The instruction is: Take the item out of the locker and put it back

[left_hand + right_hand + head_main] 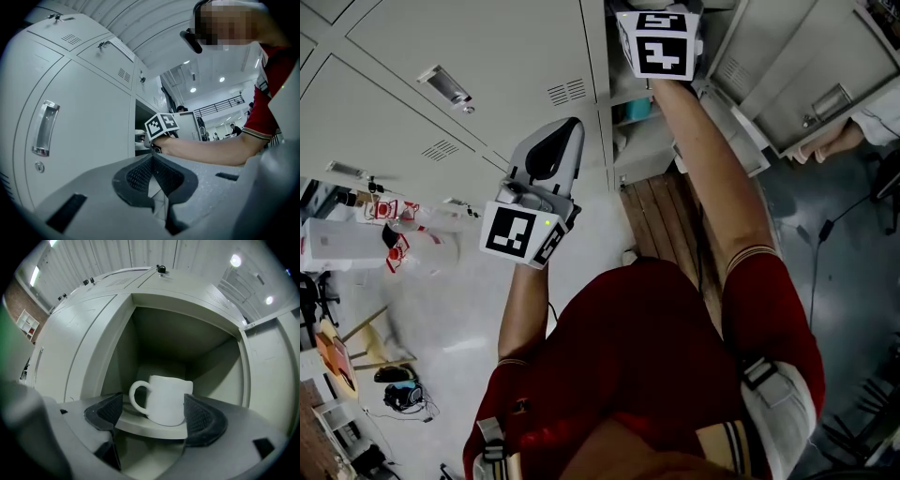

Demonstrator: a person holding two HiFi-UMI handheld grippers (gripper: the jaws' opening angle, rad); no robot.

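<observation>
Right hand-held gripper point(153, 401) points into the open locker point(178, 333), jaws spread wide either side of the white mug point(166, 399), which stands upright inside. Left hand-held gripper point(151, 159) is closed and empty, beside the shut locker doors point(89, 131).

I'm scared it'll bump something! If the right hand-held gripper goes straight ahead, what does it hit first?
Probably the white mug, standing on the locker shelf between the open jaws of the right hand-held gripper; distance unclear.

White mug point(165, 399) between spread gripper point(153, 403) jaws
</observation>
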